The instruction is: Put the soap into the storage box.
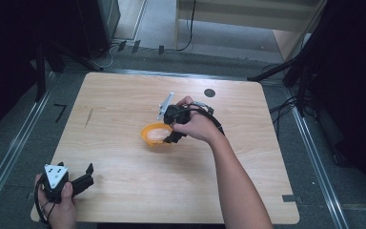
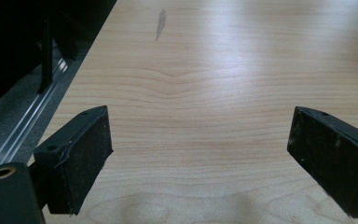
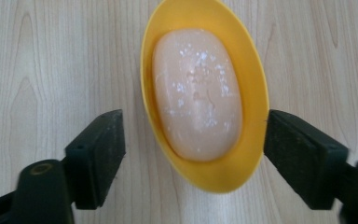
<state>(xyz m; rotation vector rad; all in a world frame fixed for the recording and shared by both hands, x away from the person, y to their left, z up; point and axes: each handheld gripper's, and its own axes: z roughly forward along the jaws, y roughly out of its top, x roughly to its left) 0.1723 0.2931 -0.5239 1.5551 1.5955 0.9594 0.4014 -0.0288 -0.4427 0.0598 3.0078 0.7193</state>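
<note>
Pale wooden bench (image 1: 124,191) spreads under my cameras, with grey floor and metal rails around it and dark stands beyond. Nearest to me, at the bench's near left corner, my left gripper (image 1: 88,174) sits in the left hand (image 1: 59,202); in the left gripper view its jaws stand wide apart with nothing but bare wood between them. Farther in, near the middle of the bench, my right hand (image 1: 198,126) holds the right gripper (image 1: 169,136) pointing down over a yellow dish (image 1: 150,138). In the right gripper view the dish (image 3: 256,93) lies between the jaws, one jaw just beside its rim, the other clear of it, so the jaws are open and grip nothing. A pale peach soap bar (image 3: 196,93) lies inside the dish. Beyond the hand, a small dark round mark (image 1: 209,92) sits on the wood near the far edge.
</note>
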